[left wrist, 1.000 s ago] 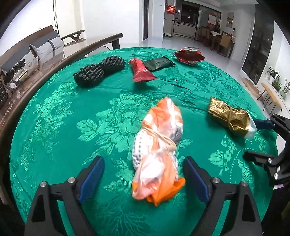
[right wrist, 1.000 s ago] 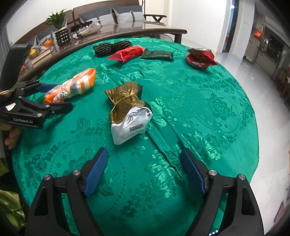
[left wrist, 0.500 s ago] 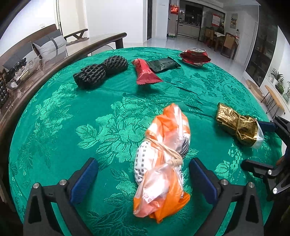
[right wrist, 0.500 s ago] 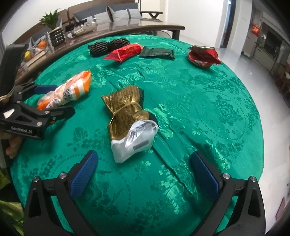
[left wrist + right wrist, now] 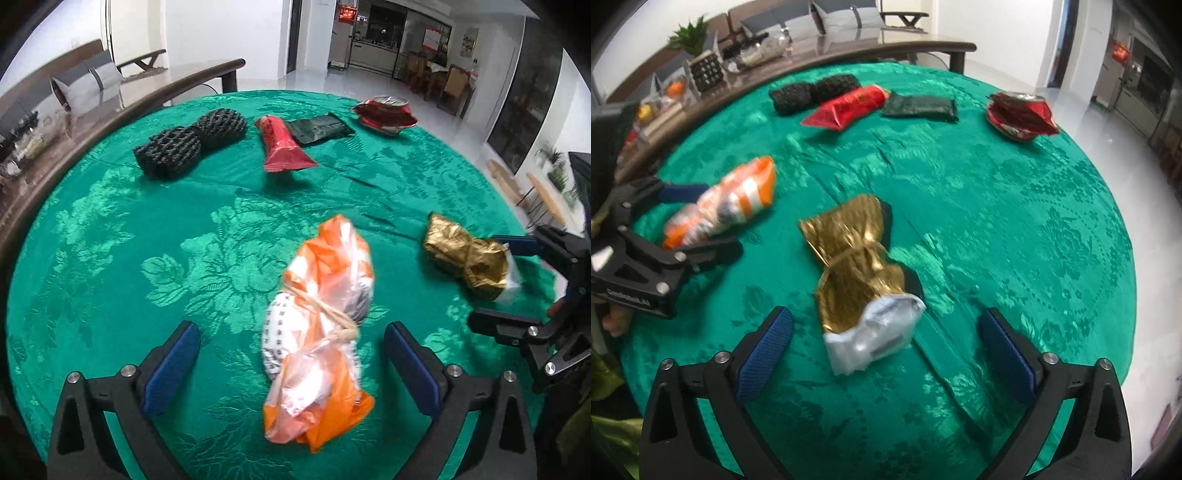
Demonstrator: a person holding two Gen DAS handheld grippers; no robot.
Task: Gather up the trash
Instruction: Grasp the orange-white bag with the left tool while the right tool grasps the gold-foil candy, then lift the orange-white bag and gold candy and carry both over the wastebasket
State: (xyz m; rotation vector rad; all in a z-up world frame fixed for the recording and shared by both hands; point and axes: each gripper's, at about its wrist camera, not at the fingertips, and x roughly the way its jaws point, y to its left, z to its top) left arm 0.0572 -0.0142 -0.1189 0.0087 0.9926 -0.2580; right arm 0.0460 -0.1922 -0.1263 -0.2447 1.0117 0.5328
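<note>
The left gripper (image 5: 291, 365) has just been opening; its jaws stand wide, with the orange bag (image 5: 321, 332) lying untouched between them. The right gripper (image 5: 886, 350) likewise, around the gold wrapper (image 5: 860, 266).

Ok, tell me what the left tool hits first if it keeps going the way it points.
Most likely the orange and white tied bag, which lies between the open left tool on the green tablecloth; depth is hard to judge.

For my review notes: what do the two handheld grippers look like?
Both the left gripper and right gripper match: black angular frames with triangular cut-outs and silver bolts, and textured blue pads on the fingers. The left carries small white lettering, too blurred to read.
</note>
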